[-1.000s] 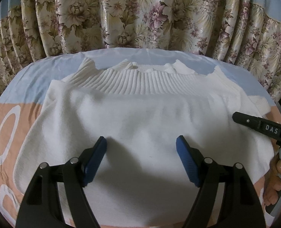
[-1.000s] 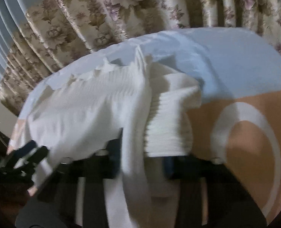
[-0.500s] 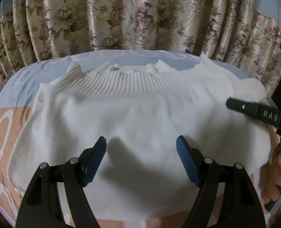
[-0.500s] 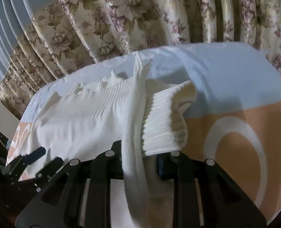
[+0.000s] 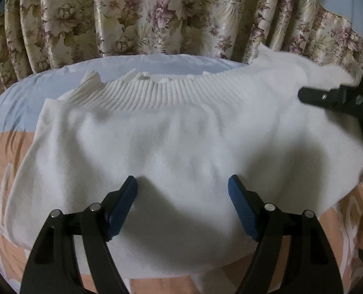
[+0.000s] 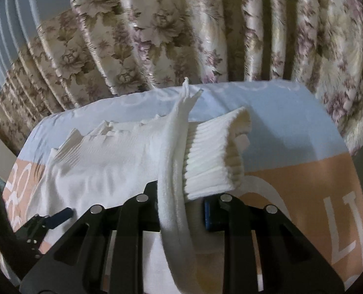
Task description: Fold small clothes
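1. Since a second ago, the right gripper has lifted the sweater's right edge higher: in the left wrist view that side now rises against the curtain, where earlier it lay low near the bed cover.
2. The white sweater lies spread on the blue-and-peach bed cover, its ribbed band along the far edge, so its long axis runs left to right across the left wrist view.
3. The right gripper's jaws are clamped on a gathered fold of the sweater's side, with a ribbed cuff hanging just beside the pinch on its right.
4. The left gripper hovers low over the sweater's near middle with its blue pads wide apart and nothing between them.
5. The relation that matters: the lifted edge sits at the sweater's right end, and the body lies to the left of the right gripper's jaws, towards the left gripper.
6. Judged from this, the fold would carry the right side leftward across the body; the right gripper is the nearer and already holds it, while the left could pin the middle as a crease line.
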The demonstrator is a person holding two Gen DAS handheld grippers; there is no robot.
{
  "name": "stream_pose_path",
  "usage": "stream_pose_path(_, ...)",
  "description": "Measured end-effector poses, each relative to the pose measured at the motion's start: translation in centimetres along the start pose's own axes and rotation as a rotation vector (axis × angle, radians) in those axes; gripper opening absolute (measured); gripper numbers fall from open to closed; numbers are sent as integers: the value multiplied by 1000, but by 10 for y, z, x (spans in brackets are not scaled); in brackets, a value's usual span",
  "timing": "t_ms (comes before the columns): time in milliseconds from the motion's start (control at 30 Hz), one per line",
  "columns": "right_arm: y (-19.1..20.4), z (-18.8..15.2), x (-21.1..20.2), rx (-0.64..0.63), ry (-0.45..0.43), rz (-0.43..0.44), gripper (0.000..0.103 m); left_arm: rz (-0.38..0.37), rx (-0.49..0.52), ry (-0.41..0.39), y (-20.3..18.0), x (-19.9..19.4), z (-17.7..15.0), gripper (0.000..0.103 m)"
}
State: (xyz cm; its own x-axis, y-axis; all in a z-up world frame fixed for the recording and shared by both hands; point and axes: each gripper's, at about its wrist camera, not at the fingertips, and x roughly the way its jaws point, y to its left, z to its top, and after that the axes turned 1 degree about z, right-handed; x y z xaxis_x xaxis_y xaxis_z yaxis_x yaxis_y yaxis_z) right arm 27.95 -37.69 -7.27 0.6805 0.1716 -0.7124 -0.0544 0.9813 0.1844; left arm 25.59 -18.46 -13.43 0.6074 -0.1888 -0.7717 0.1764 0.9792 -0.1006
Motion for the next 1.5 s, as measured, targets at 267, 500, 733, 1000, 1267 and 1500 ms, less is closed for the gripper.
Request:
stream_pose_path(267, 36, 19, -15, -19, -29, 48, 23, 25, 9, -46, 12, -17, 3, 80)
stream_pose_path(500, 77, 36, -17, -35, -32, 101, 23, 87, -77, -102, 71, -45, 30, 80)
stream_pose_path(733, 131, 35, 9, -7, -5, 169, 23, 164, -135, -105, 139, -56, 42, 80)
stream_pose_path(1000, 204, 15, 63, -29, 104, 222, 30, 226, -215, -114, 204, -75, 36, 80)
stream_pose_path(1267, 229, 1, 57, -42, 133, 339, 49, 238, -281, -108, 233, -85, 20, 80)
stream_pose_path(1500, 182, 20, 20, -5, 32, 275, 49, 171, -228, -125, 202, -97, 22, 80)
